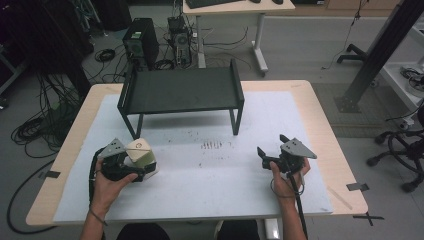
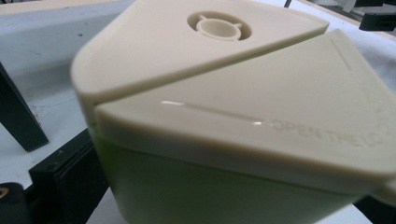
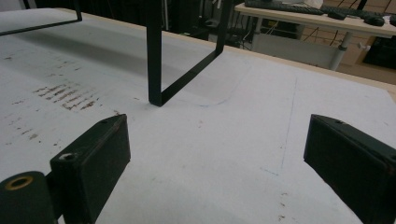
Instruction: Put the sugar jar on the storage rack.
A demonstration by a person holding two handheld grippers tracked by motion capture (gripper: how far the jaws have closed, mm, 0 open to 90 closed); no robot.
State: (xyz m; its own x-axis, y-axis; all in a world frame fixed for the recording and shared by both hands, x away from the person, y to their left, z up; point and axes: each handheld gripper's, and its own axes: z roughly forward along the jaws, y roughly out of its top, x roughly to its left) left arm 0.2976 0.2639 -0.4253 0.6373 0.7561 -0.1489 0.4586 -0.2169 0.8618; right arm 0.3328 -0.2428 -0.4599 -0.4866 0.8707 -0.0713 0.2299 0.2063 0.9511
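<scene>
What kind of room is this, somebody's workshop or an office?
Most likely a lab or test room. A computer tower stands on the floor among loose cables, and a desk with a keyboard sits behind. At the table, a person works with hand-held left tongs and right tongs.

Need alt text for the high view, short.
A person's left tool grips a cream lidded container at the near left of a white-covered table. The right tool rests open and empty at the near right. A black metal shelf stand sits at the far side.
</scene>
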